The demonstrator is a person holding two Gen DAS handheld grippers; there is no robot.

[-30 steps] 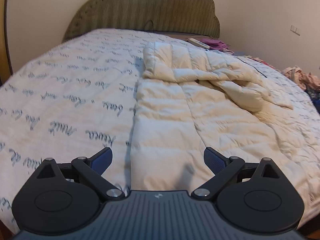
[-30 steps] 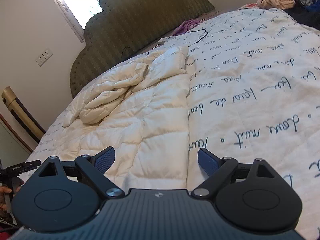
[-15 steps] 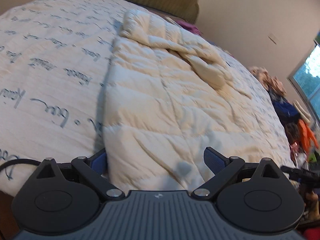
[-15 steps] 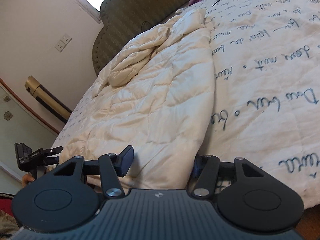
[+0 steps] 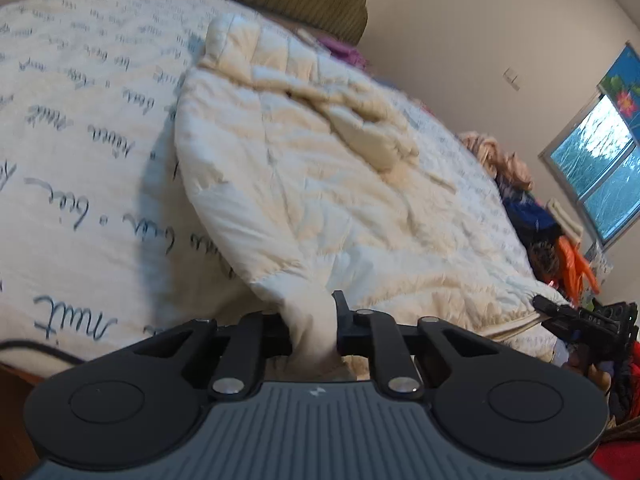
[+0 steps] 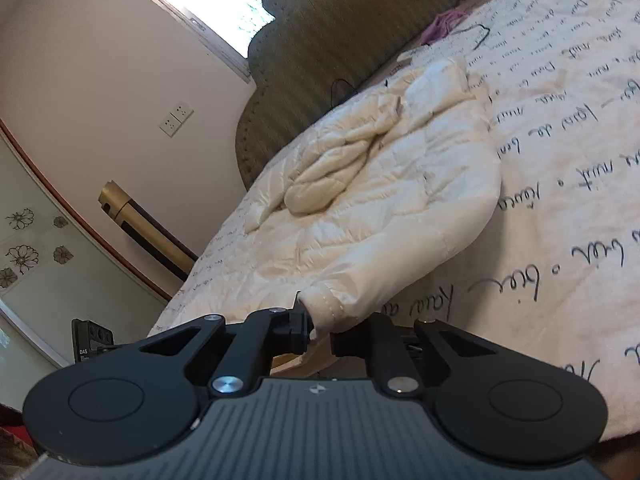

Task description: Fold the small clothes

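Cream quilted puffer jacket (image 5: 304,168) lies flat on the script-printed bedspread (image 5: 80,152), collar toward the padded headboard (image 6: 340,40), one sleeve bunched across its chest. Left gripper (image 5: 314,324) is clamped on a pinch of the hem corner at the near bed edge; right gripper (image 6: 320,330) is clamped on the opposite hem corner at its stitched band. Judgement: light, soft, puffy, with a slick shell that may slip, so the stitched hem corners are the sound holds, and the fill will likely spring a fold open.

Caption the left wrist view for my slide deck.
Left gripper shut on the cream puffer jacket's near hem corner, on a script-print bedspread.
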